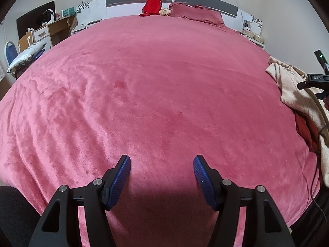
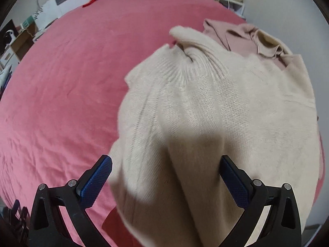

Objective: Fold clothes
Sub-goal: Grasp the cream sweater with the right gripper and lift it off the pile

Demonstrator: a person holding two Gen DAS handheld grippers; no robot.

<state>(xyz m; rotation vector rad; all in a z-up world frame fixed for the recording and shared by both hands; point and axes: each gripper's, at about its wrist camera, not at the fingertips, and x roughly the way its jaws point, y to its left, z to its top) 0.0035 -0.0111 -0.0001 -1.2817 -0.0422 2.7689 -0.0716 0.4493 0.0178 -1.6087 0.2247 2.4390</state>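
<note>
Right now my left tongs (image 1: 162, 165) hang spread wide over the bare pink bed cover (image 1: 144, 82), gripping nothing. My right tongs (image 2: 166, 168) are also spread apart, their blue pads (image 2: 96, 181) on either side of a cream knit sweater (image 2: 205, 107) that lies bunched on the bed's right side; I cannot tell whether the pads touch it. Beyond the sweater sits a dusty-pink garment (image 2: 236, 39), touching it. Far off at the headboard, a red garment (image 1: 153, 2) hangs beside a pink pillow (image 1: 197, 13)
</note>
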